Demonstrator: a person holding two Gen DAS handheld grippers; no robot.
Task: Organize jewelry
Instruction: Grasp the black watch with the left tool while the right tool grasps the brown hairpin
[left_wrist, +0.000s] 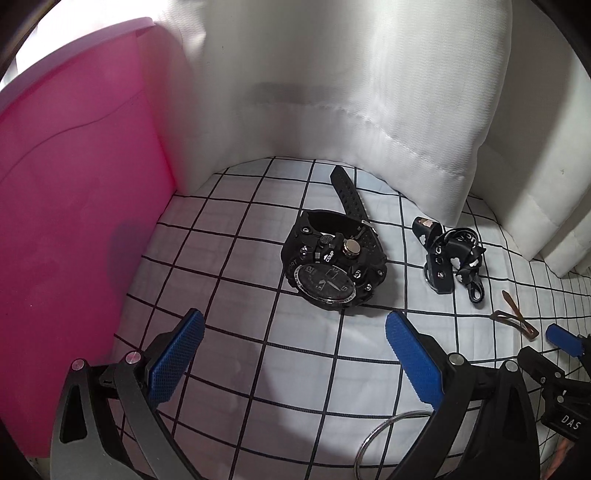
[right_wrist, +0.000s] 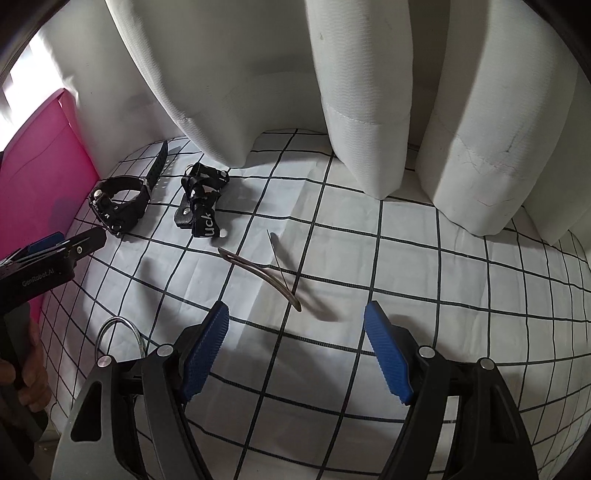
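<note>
I am holding both tongs released, left gripper (left_wrist: 293, 354) facing the watch (left_wrist: 332, 266), right gripper (right_wrist: 295, 343) facing the hair clip (right_wrist: 258, 275); nothing is sorted yet.

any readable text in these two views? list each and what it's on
"COMP": button on the black watch.
"ORT": watch bezel, start cut off.
"12": watch dial; other dial marks too small.
"uck": black strap, rest folded away.
"GenRobot.AI": body of the left hand-held gripper.
"DAS": body of the right hand-held gripper, cut off at the edge.

right gripper (right_wrist: 295, 317) open above hair clip (right_wrist: 258, 275), watch (right_wrist: 118, 206) far left
</note>
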